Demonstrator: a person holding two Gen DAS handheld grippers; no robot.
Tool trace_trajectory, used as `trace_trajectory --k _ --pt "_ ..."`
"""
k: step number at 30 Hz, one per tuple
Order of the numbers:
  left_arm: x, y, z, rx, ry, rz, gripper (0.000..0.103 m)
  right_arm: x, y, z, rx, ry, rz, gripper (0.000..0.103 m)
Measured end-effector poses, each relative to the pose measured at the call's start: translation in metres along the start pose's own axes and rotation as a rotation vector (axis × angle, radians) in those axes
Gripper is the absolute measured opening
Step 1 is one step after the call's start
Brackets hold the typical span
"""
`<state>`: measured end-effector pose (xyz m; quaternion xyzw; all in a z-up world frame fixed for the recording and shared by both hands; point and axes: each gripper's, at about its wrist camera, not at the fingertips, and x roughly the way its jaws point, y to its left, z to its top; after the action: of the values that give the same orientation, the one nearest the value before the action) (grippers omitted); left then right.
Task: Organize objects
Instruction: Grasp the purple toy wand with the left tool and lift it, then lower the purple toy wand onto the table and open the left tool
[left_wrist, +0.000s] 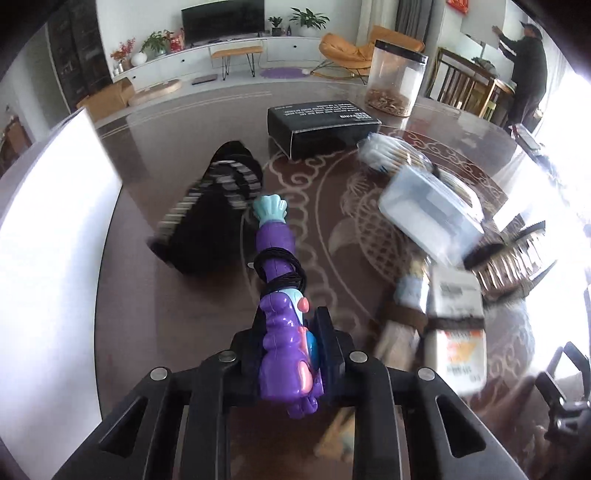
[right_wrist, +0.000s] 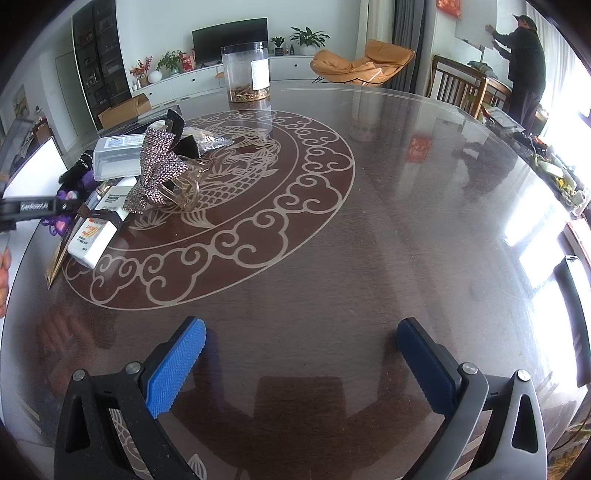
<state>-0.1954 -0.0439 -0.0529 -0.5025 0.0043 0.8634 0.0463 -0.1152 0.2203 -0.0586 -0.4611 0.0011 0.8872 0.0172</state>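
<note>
Table (right_wrist: 369, 229): big round top, dark brown, glossy glass-like surface, pale etched dragon-and-cloud medallion in the middle.

Black rectangular box (left_wrist: 321, 127): matte card, white print on top, sits flat at the far side of the medallion. Clear cylindrical jar (left_wrist: 397, 83) with black lid stands upright just behind it, brown bits in the bottom.

Clutter pile at the left edge in the right wrist view: frosted clear plastic case (right_wrist: 116, 158), rhinestone bow (right_wrist: 159, 173) with a gritty sparkle, gold wire cuff (right_wrist: 186, 192), white squeeze tube (right_wrist: 92, 240) with orange print. All touching or overlapping.

Black furry item with a sequin strip (left_wrist: 214, 210): blurred, lies left of the toy's tip.

Left gripper (left_wrist: 291, 354): jaws clamped tight on a purple toy (left_wrist: 280, 321), moulded glossy plastic, lumpy body, teal fan-shaped tip, thin black cord wound round its neck. Toy sticks forward from the jaws, over the table.

Right gripper (right_wrist: 301, 354): jaws wide apart, nothing between them, blue knurled pads (right_wrist: 177, 365), above bare tabletop.
</note>
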Motion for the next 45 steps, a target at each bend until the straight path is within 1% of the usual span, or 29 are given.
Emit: trace_trajectory --k 2,4,7,11,12,13,14,15,16,17,21,22,27,36,45 --pt "-0.015 -0.002 -0.028 -0.015 -0.019 -0.005 0.023 0.000 0.000 0.000 0.000 0.000 0.000 0.103" --pt "-0.030 -0.008 -0.057 -0.004 -0.034 -0.006 0.023 0.000 0.000 0.000 0.000 0.000 0.000 0.103" --pt "-0.050 -0.016 -0.090 0.031 -0.045 -0.008 0.023 0.000 0.000 0.000 0.000 0.000 0.000 0.103" --pt "-0.061 -0.018 -0.105 0.064 -0.052 -0.026 0.025 0.000 0.000 0.000 0.000 0.000 0.000 0.103" --pt "-0.062 -0.018 -0.106 0.069 -0.053 -0.032 0.030 0.000 0.000 0.000 0.000 0.000 0.000 0.103" --pt "-0.061 -0.020 -0.106 0.073 -0.054 -0.042 0.045 0.000 0.000 0.000 0.000 0.000 0.000 0.103" --pt "-0.058 -0.021 -0.105 0.077 -0.050 -0.036 0.057 0.000 0.000 0.000 0.000 0.000 0.000 0.103" --pt "-0.056 -0.021 -0.104 0.074 -0.039 -0.014 0.079 0.000 0.000 0.000 0.000 0.000 0.000 0.103" --pt "-0.052 -0.019 -0.103 0.064 -0.032 0.010 0.087 0.000 0.000 0.000 0.000 0.000 0.001 0.103" --pt "-0.051 -0.017 -0.105 0.055 -0.041 0.023 0.089 0.000 0.000 0.000 0.000 0.000 0.001 0.103" --pt "-0.048 -0.011 -0.107 0.044 -0.055 0.031 0.102 0.000 0.000 0.000 0.000 0.000 0.000 0.103" --pt "-0.047 -0.009 -0.107 0.039 -0.054 0.032 0.103 0.000 0.000 0.000 0.000 0.000 0.000 0.103" --pt "-0.046 -0.001 -0.105 0.038 -0.075 0.033 0.103 0.000 0.000 0.000 0.000 -0.001 0.001 0.103" --pt "-0.045 0.000 -0.104 0.036 -0.096 0.033 0.103 0.000 0.000 0.000 -0.001 -0.001 0.001 0.103" --pt "-0.045 0.000 -0.103 0.035 -0.100 0.032 0.103 0.000 0.000 0.000 -0.001 -0.001 0.001 0.103"
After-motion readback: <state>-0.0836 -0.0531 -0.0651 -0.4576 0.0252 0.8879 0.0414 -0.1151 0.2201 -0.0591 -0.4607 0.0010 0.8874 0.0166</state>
